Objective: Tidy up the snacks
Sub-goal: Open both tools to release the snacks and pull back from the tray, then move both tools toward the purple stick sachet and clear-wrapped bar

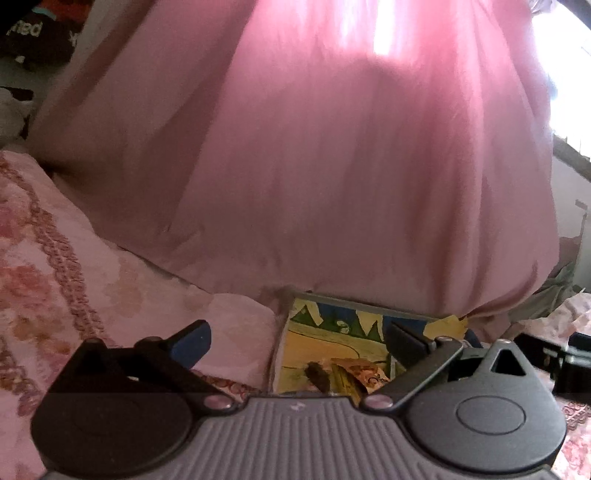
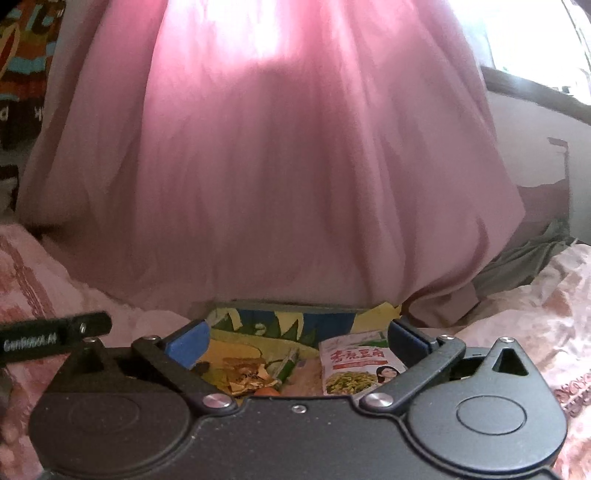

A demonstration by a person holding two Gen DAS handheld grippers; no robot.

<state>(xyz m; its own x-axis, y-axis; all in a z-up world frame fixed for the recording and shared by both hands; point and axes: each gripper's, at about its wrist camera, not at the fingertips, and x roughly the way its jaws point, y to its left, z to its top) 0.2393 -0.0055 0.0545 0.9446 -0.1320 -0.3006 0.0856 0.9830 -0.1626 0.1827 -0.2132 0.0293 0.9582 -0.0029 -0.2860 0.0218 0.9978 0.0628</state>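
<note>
Below the pink curtain (image 2: 295,166), we hold both grippers (image 1: 299,343) (image 2: 295,341) spread and empty over the box (image 2: 258,325); its packet (image 2: 360,369) looks light, crinkly, best pinched at an edge.

The white snack packet (image 2: 360,365) carries large red Chinese characters, roughly "香亮豆角". A black bar (image 2: 55,334) at the left edge reads something like "GenRobot.AI", blurred. On dark fabric (image 1: 33,31), white letters "ned" show.

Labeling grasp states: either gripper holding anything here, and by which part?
Nothing is held. The left gripper and right gripper both stand wide open and empty; the snack packet lies loose below in the box.
</note>
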